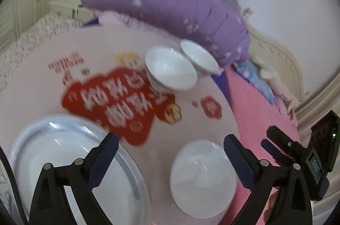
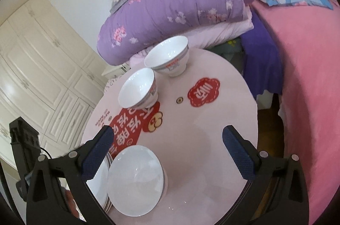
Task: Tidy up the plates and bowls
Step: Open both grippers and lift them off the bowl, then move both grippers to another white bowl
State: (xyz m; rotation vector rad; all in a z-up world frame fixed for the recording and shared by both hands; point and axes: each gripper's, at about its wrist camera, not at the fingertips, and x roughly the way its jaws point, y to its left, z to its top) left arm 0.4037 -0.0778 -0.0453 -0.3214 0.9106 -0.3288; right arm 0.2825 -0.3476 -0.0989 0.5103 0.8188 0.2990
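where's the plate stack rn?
The plate stack sits at the table's near left edge in the left wrist view, under the left tool's left finger. In the right wrist view it is just left of the near bowl.

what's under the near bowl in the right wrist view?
The near bowl rests on the pink round table, its left side overlapping the stack of plates. Only the plates' striped rims show; how many there are, and whether the bowl rests on them, is hidden.
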